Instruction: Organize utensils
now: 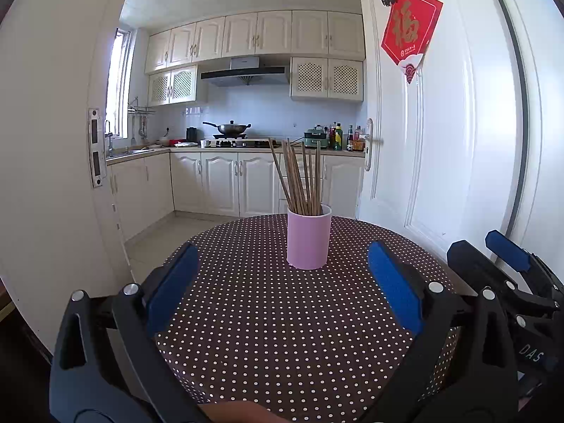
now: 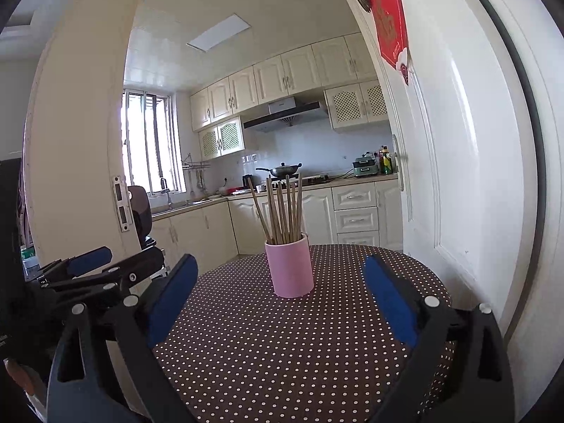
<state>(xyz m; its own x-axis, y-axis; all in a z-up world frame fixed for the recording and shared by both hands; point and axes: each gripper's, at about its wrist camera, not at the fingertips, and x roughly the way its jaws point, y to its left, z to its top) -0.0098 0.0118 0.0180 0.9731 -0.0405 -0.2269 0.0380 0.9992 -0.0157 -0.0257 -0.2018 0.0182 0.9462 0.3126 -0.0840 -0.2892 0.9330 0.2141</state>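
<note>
Chopsticks (image 1: pixel 299 176) stand bundled in pink cup (image 1: pixel 309 239) mid-table (image 1: pixel 282 335), nothing loose around it. We judge sorting finished or nearly so. Left gripper (image 1: pixel 282 289) spread wide, empty, short of cup. Right gripper (image 2: pixel 282 299) likewise released, beside it. Next, we'd pull both back without knocking cup.

A pink cup (image 1: pixel 309 241) stands at the centre of the frame, holding brown chopsticks (image 1: pixel 299 179). The tablecloth (image 1: pixel 275 335) across the lower middle is dark brown with small white dots. The left gripper (image 1: pixel 283 292) is black with blue pads (image 1: pixel 394 290), and the right gripper (image 2: pixel 282 303) is coloured the same. At the upper right a red hanging (image 1: pixel 410 30) bears a gold character (its lower tip is white and red). Cream cabinets (image 1: pixel 257 33) fill the upper middle.
</note>
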